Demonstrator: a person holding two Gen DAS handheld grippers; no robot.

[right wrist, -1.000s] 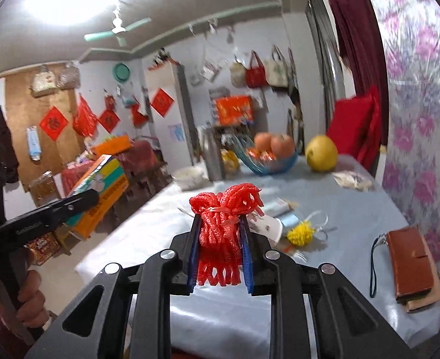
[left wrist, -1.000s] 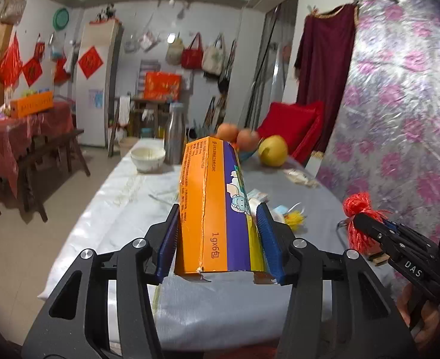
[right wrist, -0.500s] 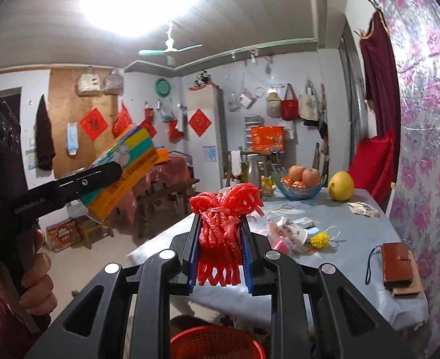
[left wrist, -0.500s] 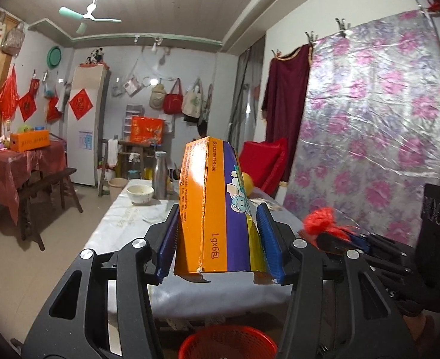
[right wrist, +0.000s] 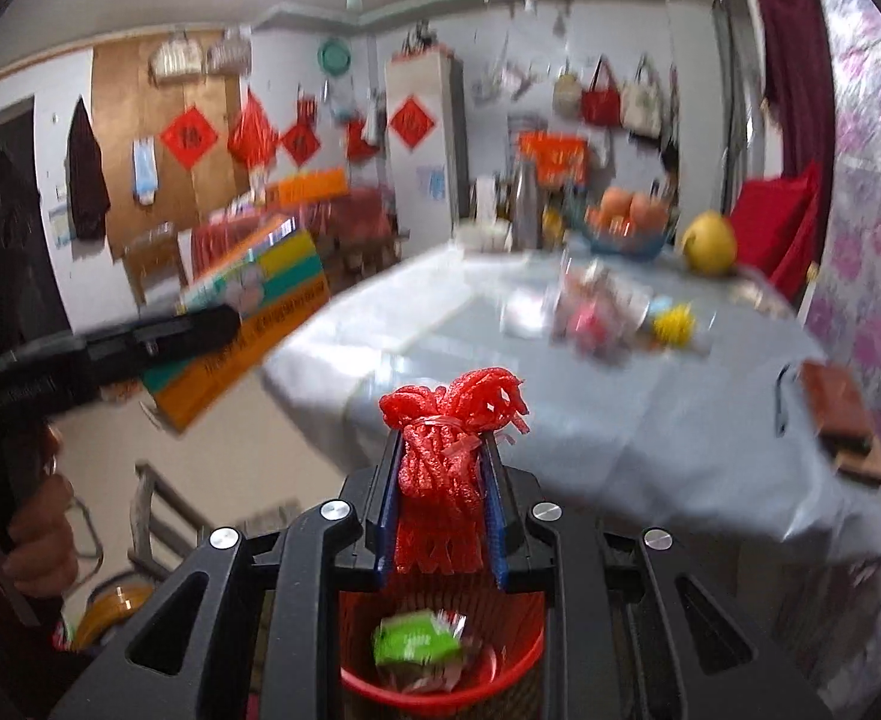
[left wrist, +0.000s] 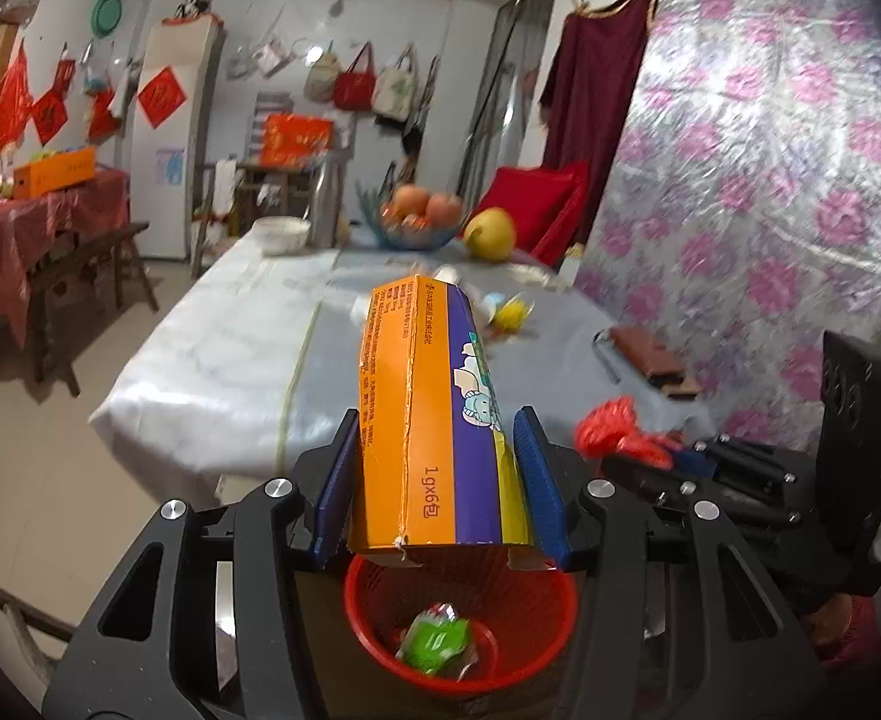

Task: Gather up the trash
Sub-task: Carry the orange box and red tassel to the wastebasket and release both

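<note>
Two trash items are gripped above the red bin [left wrist: 461,630]: the orange-and-purple carton [left wrist: 434,420] is clamped between the left gripper's [left wrist: 440,492] blue pads, and the red mesh net [right wrist: 446,480] is pinched in the right gripper [right wrist: 443,516]. A green wrapper [right wrist: 416,642] lies inside the bin. Beyond stands the cloth-covered table [left wrist: 230,336].

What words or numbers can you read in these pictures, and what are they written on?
"1gx6包": on the purple face of the orange box clamped in the left tool.
Small black print on the box's orange side: too small to read.
Red diamond papers on the fridge and wall: characters too blurred to read.
Pale lettering on the left tool's arm, seen from the right wrist: too blurred.
Green wrapper in the red basket: nothing readable.
</note>
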